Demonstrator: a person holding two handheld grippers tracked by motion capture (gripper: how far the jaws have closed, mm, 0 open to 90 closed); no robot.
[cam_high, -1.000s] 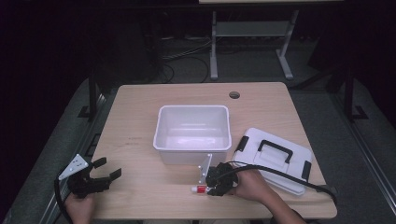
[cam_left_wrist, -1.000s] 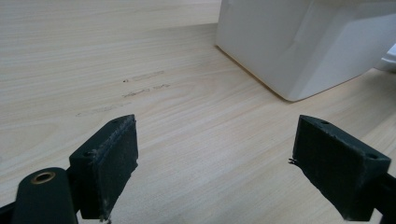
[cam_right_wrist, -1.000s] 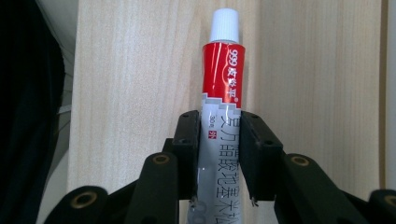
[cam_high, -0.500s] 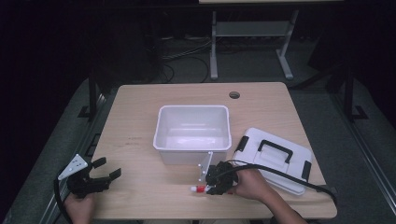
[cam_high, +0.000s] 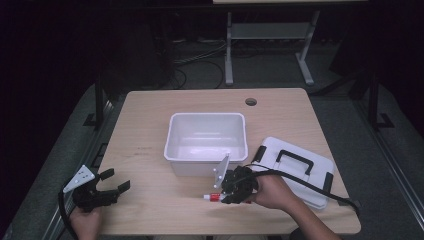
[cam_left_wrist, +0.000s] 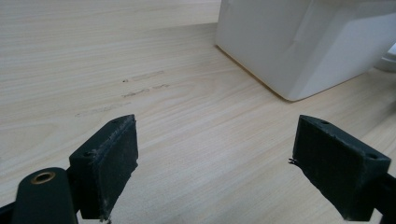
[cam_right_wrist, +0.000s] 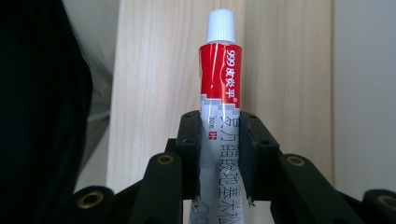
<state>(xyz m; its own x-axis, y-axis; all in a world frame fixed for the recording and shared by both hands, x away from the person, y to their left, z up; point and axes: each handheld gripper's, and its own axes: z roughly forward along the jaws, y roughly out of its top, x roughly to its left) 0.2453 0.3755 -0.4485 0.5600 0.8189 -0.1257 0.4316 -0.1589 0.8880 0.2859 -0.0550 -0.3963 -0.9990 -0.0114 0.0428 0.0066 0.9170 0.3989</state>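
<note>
A small red-and-white ointment tube (cam_right_wrist: 219, 93) with a white cap sticks out from between the jaws of my right gripper (cam_right_wrist: 219, 154), which is shut on its silver lower half. In the high view that right gripper (cam_high: 235, 187) hangs just above the table in front of the white bin (cam_high: 207, 160), with the tube (cam_high: 212, 197) pointing left. My left gripper (cam_high: 107, 186) rests at the table's front left corner, open, with bare wood between its pads (cam_left_wrist: 112, 163).
The white bin's corner (cam_left_wrist: 299, 51) shows ahead and to the right in the left gripper view. A white lid with a black handle (cam_high: 295, 167) lies right of the bin. A round cable hole (cam_high: 251, 101) is at the far edge of the table (cam_high: 150, 130).
My right gripper has risen a little off the table with the tube in it. The left gripper has stayed where it was.
</note>
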